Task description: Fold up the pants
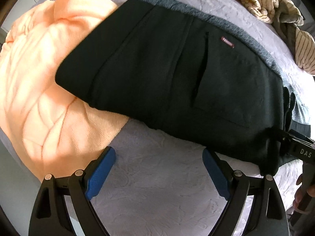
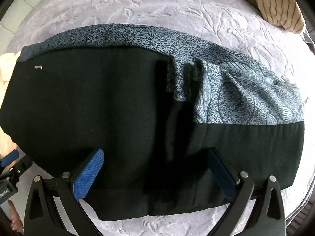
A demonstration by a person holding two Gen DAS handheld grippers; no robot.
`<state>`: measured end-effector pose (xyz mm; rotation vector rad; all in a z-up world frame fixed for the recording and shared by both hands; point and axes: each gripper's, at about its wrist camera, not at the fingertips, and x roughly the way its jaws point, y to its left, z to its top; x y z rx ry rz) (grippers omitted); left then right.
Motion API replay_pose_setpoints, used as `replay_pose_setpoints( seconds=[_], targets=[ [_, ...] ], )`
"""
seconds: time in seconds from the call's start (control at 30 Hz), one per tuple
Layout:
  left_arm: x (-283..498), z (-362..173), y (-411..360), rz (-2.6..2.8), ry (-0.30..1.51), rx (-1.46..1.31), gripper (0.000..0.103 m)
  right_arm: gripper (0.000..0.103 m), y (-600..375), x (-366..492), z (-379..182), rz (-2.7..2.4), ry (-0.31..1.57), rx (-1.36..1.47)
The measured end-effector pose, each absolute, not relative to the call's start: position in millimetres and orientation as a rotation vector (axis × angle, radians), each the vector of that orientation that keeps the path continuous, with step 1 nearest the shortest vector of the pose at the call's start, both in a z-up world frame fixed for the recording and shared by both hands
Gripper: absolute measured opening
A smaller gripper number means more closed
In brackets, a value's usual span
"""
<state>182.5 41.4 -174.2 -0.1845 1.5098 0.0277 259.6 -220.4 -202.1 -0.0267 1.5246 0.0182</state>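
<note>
- the black pants (image 1: 169, 74) are lying folded into a thick bundle on a grey embossed bedspread (image 1: 161, 181), with a small red label (image 1: 227, 42) showing near a back pocket slit.
- one end of the bundle is resting on a peach garment (image 1: 39, 90), which is spreading out to the left in the left wrist view.
- a blue-grey patterned fabric (image 2: 236, 90) is lying under and behind the pants, its edge showing along their far side.
- the left hand-held gripper (image 1: 159, 175) is hovering released above bare bedspread just beside the near edge of the pants, its blue pads (image 1: 100, 175) spread wide and touching nothing.
- the right hand-held gripper (image 2: 155, 173) is sitting over the near hem of the pants (image 2: 98, 118), fingers spread apart; whether the pads are touching the cloth cannot be told.
- a striped beige cloth (image 1: 275, 5) is lying crumpled at the far right of the bed, well apart from the pants.
</note>
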Motion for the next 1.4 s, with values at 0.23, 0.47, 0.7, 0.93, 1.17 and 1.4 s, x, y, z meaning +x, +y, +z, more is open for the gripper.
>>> replay_pose_setpoints(
  seconds=[0.23, 0.47, 0.7, 0.93, 1.17, 1.4],
  targets=[
    [181.1, -178.2, 57.9, -0.001, 1.5, -0.221, 0.091, 0.103, -214.7, 259.2, -204.7, -0.017, 1.502, -0.04],
    [178.0, -166.0, 89.6, -0.052, 1.433, -0.364, 0.091, 0.103, -221.7, 261.9, -205.0, 0.021, 1.518, -0.033],
    [182.6, -163.2, 131.7, -0.131, 1.317, -0.596, 0.091, 0.103, -221.4, 259.2, -203.9, 0.038, 1.506, -0.039],
    [184.9, -173.7, 119.8, -0.224, 1.293, -0.67, 0.091, 0.103, -224.2, 246.8, -195.8, 0.049, 1.47, -0.038],
    [201.6, -187.6, 112.1, -0.176, 1.303, -0.732, 0.091, 0.103, -225.8, 234.8, -191.1, 0.058, 1.453, -0.039],
    [203.8, -146.2, 92.0, -0.202, 1.201, -0.625, 0.091, 0.103, -222.4, 231.4, -185.4, 0.059, 1.485, -0.044]
  ],
)
